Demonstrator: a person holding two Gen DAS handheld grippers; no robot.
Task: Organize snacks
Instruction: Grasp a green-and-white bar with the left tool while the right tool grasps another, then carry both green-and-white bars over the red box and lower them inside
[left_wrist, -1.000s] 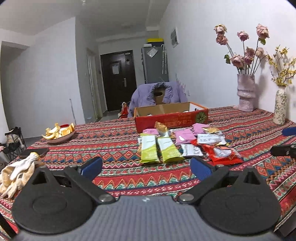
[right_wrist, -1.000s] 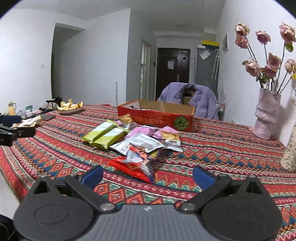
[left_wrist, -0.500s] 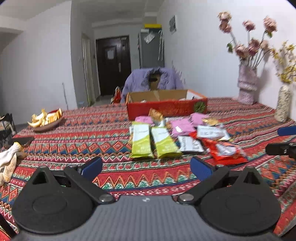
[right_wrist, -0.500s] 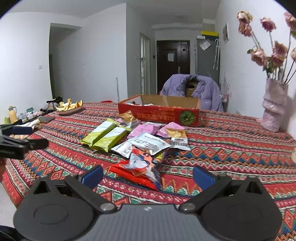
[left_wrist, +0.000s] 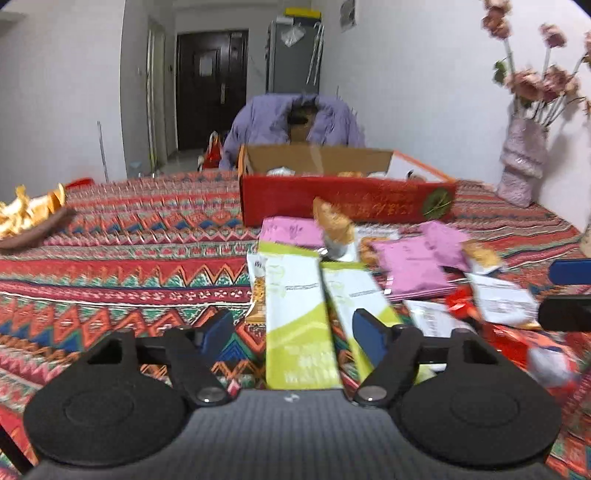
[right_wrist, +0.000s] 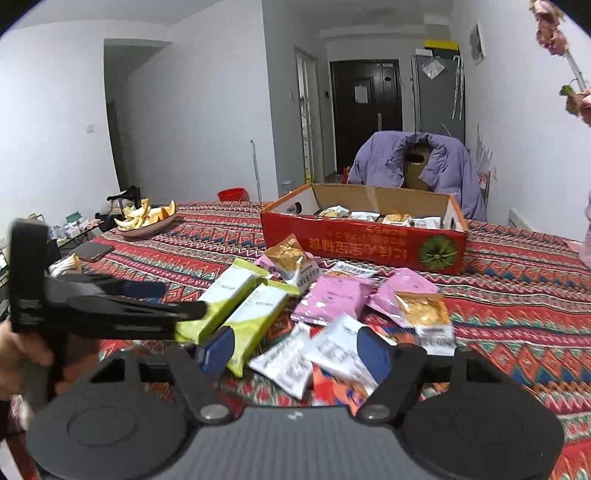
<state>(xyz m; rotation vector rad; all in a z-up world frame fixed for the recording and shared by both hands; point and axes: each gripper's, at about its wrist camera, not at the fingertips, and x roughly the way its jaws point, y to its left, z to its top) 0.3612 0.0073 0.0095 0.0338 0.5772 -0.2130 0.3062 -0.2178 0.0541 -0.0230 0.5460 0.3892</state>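
the left gripper (left_wrist: 293, 334) hovers low over the patterned tablecloth (left_wrist: 122, 273) with its jaws apart and nothing between the blue pads (left_wrist: 218, 332); in the gap between them lies the near end of a green-and-white snack packet (left_wrist: 299, 325), and a second green-and-white packet (left_wrist: 354, 295) runs under the right-hand pad. ahead of the jaws the rest of the snacks are heaped: pink packets (left_wrist: 413, 266), a gold packet (left_wrist: 334, 223) propped up, white packets (left_wrist: 502, 299) off to the right, and a red wrapper (left_wrist: 517, 343) at the right edge. beyond the heap stands the open red cardboard box (left_wrist: 343, 201), with a few packets already inside. far left of the jaws a dish of orange peel (left_wrist: 26, 218) sits on the cloth, and far right a pink vase of dried roses (left_wrist: 522, 162). the right gripper (right_wrist: 295, 352) also has its jaws spread and empty, poised just above the white packets (right_wrist: 321, 354) and an orange-red wrapper (right_wrist: 340, 391). the two green packets (right_wrist: 240, 302) lie just left of its left pad, the pink ones (right_wrist: 332, 299) and a gold packet (right_wrist: 423, 310) ahead. in this view the other gripper reaches in from the left, its finger (right_wrist: 140, 312) over the near green packet, held by a hand (right_wrist: 18, 354). a purple jacket (right_wrist: 417, 162) hangs on a chair behind the box (right_wrist: 369, 247).
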